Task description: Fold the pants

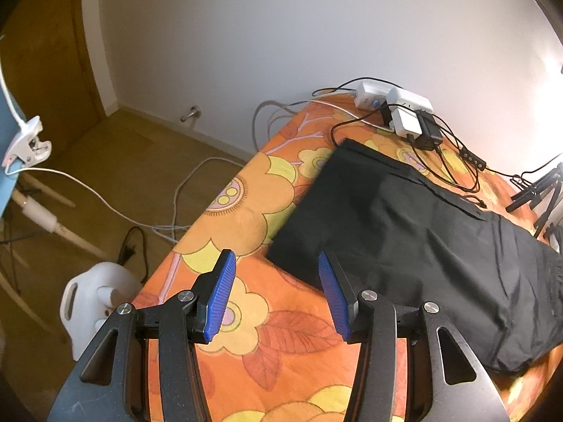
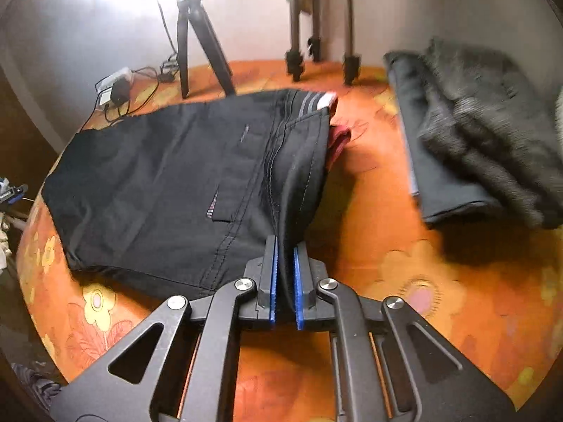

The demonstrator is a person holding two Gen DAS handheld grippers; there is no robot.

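Observation:
Black pants [image 1: 404,232] lie folded on a table under an orange flowered cloth [image 1: 246,204]. In the left wrist view my left gripper [image 1: 276,263] stands open over the cloth, just short of the pants' near corner, with nothing between its blue pads. In the right wrist view the pants [image 2: 169,183] spread to the left, with the waistband end at the far right. My right gripper [image 2: 285,246] is shut on a raised fold of the pants at their near right edge; the fabric runs up between the blue pads [image 2: 274,274].
A power strip with chargers and cables [image 1: 397,112] sits at the table's far edge by the wall. Tripod legs [image 2: 197,42] stand behind the pants. A pile of dark folded clothes [image 2: 475,133] lies to the right. A white jug [image 1: 95,302] stands on the floor at left.

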